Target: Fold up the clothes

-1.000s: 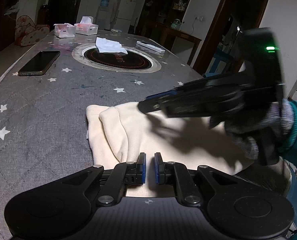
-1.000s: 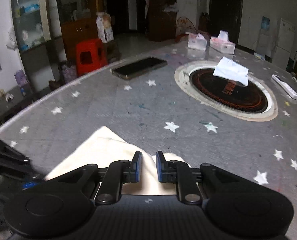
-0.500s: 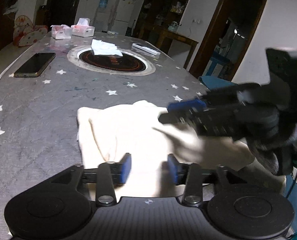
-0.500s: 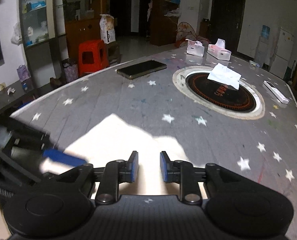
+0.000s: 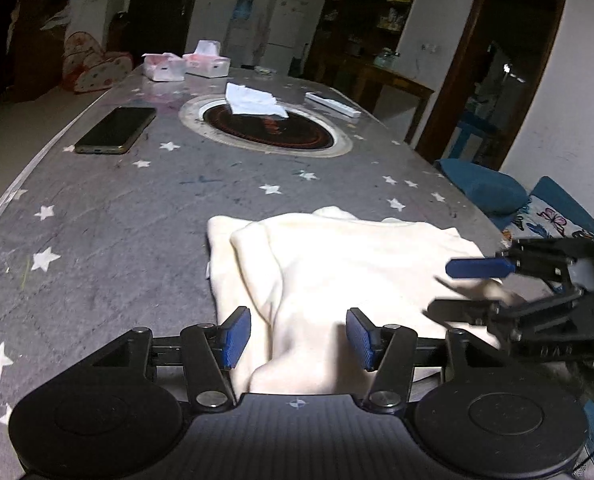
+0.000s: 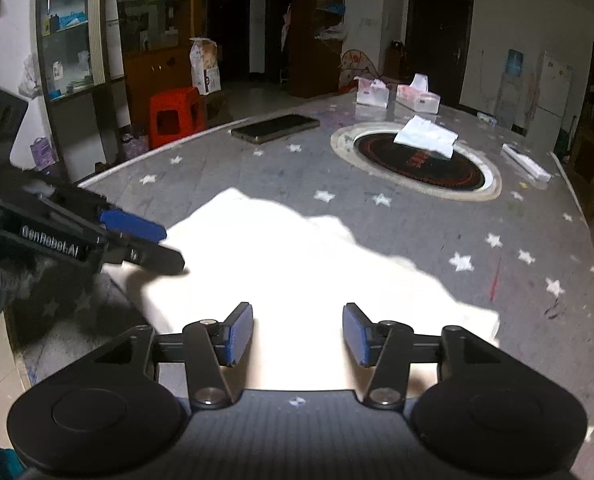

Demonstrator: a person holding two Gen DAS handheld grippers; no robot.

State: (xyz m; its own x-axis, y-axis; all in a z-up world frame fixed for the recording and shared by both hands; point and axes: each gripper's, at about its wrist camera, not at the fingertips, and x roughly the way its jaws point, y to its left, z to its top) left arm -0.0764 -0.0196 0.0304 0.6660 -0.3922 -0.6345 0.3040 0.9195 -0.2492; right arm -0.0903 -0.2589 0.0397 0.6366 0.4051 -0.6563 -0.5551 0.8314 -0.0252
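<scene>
1. A phone (image 5: 115, 130) lay at the left of the star-printed table (image 5: 97, 220), well apart from the work and clear of any fold.

2. The left gripper (image 5: 298, 338) pointed down at the near edge of the cream garment (image 5: 337, 264), its jaws opening, the blue pads apart with cloth lying between them but not pinched. The garment lay straight ahead of it.

3. The cream garment rested in a rough, partly folded rectangle near the table's front edge, its long axis seeming to run across the left view from left to right, a rolled fold along its left end.

4. Beyond it sat a round inset hotplate (image 5: 267, 130) with a crumpled tissue (image 5: 253, 100) on top, two tissue boxes (image 5: 187, 66) and a white remote-like bar (image 5: 333, 105) farther back; all stood well apart from the cloth and, in my judgement, blocked nothing.

5. The right gripper (image 6: 298, 334) hovered over the garment's right end, its jaws opening, nothing clamped between them. In the left view its fingers (image 5: 479, 268) reached in from the right, just above the cloth's right corner.

6. Each gripper appeared nearest its own end of the garment, so a further fold would likely bring one end across toward the other; the other gripper was the only thing close enough to get in the way.
</scene>
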